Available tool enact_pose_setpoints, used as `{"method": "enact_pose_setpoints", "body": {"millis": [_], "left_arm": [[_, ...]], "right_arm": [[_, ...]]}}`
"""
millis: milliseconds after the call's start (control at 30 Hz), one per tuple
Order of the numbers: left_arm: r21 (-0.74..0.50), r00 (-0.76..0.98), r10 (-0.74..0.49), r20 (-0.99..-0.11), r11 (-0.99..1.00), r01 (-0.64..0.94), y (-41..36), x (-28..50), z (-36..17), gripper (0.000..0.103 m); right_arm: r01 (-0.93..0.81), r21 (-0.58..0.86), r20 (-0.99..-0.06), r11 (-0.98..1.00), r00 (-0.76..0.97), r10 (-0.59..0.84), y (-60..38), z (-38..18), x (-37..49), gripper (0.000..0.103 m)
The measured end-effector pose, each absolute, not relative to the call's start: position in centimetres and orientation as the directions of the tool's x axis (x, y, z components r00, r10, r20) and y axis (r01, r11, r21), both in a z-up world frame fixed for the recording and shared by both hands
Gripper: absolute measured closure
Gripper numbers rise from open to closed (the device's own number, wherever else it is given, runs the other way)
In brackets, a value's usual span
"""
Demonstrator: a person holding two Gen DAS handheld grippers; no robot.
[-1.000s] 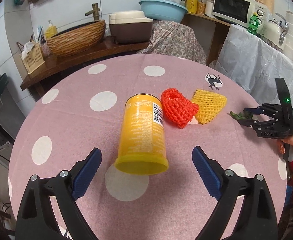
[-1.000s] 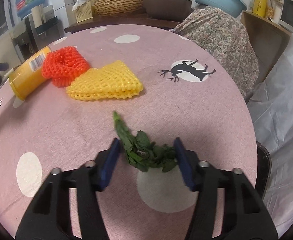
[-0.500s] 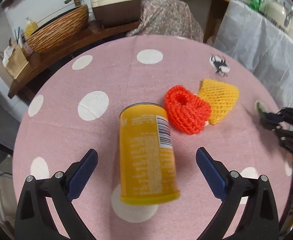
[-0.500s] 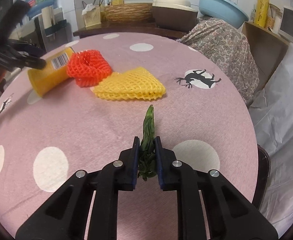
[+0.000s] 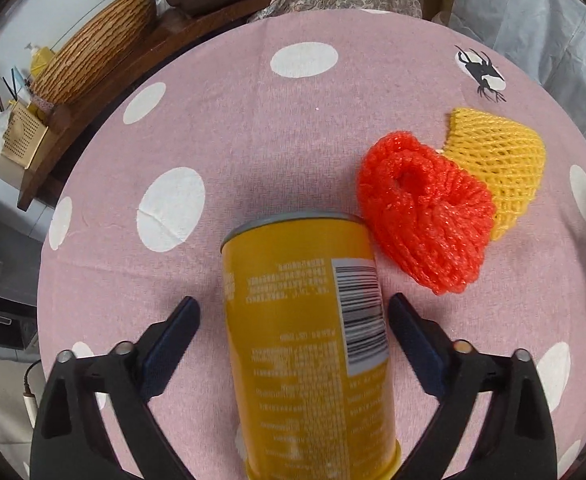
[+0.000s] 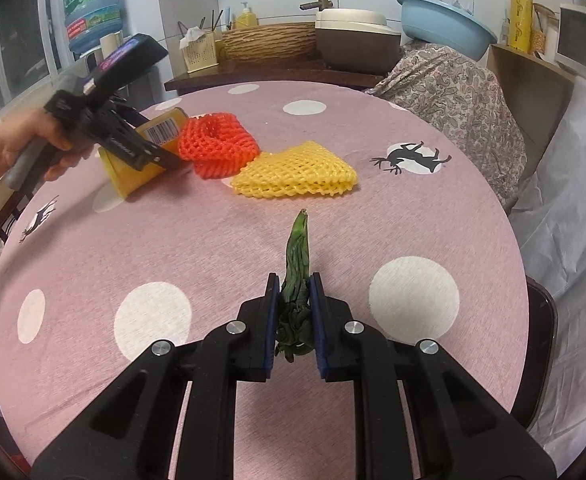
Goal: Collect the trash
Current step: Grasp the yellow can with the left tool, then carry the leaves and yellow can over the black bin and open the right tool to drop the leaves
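A yellow can (image 5: 309,332) lies on its side on the pink dotted tablecloth. My left gripper (image 5: 293,312) is open, its jaws standing either side of the can with a gap on each side. The can also shows in the right wrist view (image 6: 141,156), partly hidden by the left gripper (image 6: 149,152). A red foam net (image 5: 425,216) lies beside the can, and a yellow foam net (image 5: 497,160) lies under its far edge. My right gripper (image 6: 293,292) is shut on a wilted green leaf (image 6: 297,264), held above the cloth.
The round table's edge (image 6: 525,264) drops off to the right, with a plastic-covered chair (image 6: 565,208) beyond. A wooden shelf (image 6: 277,72) with a woven basin, a pot and a holder stands behind the table.
My left gripper moved forward and down so its jaws now flank the can. My right gripper closed on the green leaf and lifted it off the cloth.
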State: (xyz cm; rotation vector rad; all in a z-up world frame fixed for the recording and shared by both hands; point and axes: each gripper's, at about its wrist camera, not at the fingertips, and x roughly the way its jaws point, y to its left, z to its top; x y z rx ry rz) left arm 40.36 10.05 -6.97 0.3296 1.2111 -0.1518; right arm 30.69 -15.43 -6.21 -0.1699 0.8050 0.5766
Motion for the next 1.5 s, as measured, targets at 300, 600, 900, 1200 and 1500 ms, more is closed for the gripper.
{"method": "enact_pose_setpoints", "body": {"millis": [300,600,900,1200,1500], "left_arm": [[0.135,0.361,0.042,-0.932,0.962,0.239,10.4,39.7,-7.0,0.036],[0.049,0.488,-0.048,-0.871,0.981,0.186,11.8,34.7,-4.1,0.037],[0.029,0.618,-0.111,-0.778,0.977,0.212,10.4,29.0,-2.0,0.037],[-0.029,0.664,-0.229,-0.711,0.954,0.298,4.1,26.2,-0.5,0.037],[-0.111,0.588,-0.430,-0.685,0.860,0.498,-8.5,26.6,-0.7,0.037]], "right_arm": [[-0.537,0.114,-0.705,0.836,0.550,0.449,-15.8,-6.2,29.8,0.087],[-0.539,0.151,-0.679,0.829,0.553,0.483,-16.5,-6.0,28.5,0.087],[-0.534,0.200,-0.642,0.822,0.562,0.521,-17.3,-6.0,26.5,0.087],[-0.493,0.247,-0.591,0.834,0.605,0.533,-20.5,-5.2,24.1,0.087],[-0.335,0.295,-0.532,0.895,0.720,0.445,-29.6,-4.8,21.3,0.087]]}}
